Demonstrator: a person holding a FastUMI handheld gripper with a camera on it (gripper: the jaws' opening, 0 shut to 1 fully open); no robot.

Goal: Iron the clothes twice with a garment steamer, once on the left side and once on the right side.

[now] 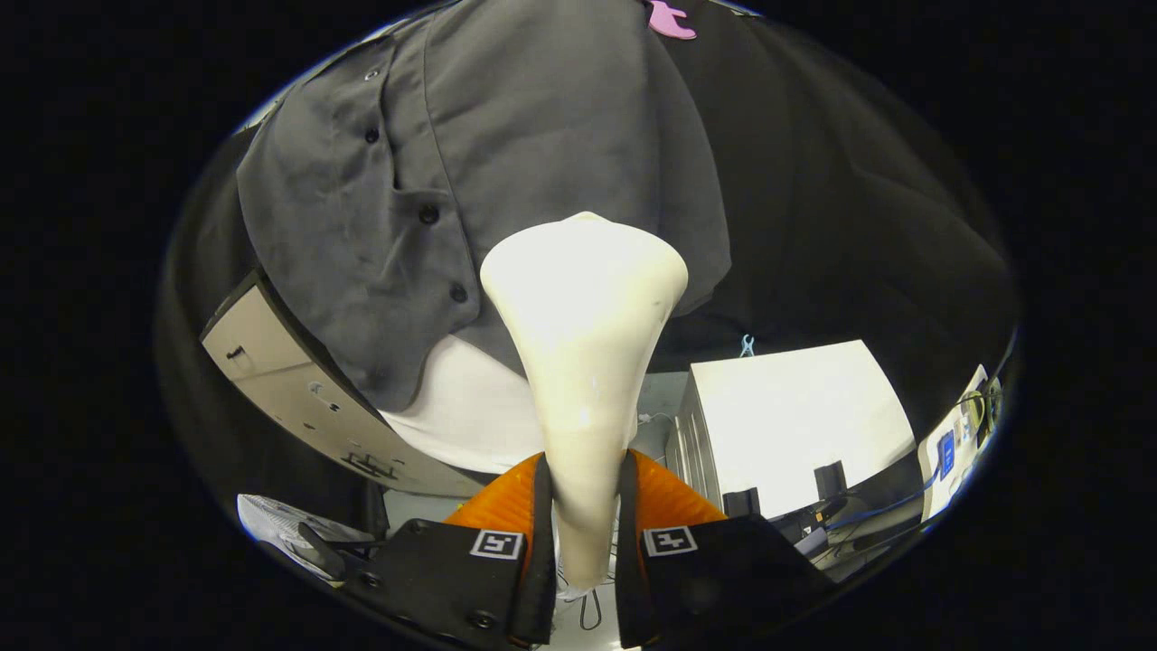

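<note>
the gripper (583, 542) has its jaws clamped on the narrow handle of the cream garment steamer (583, 307); its head sits at the grey shirt's (506, 145) lower front. rigid, probably top-heavy, so hold low.

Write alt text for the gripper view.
The tool is shut on a cream steamer, whose wide head is up against a hanging grey shirt. A white box sits beyond the fingers.

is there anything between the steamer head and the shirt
Nothing visible. The gripper is shut on the garment steamer, whose wide head reaches up in front of the grey shirt beside its button placket, with no object seen between them.
</note>
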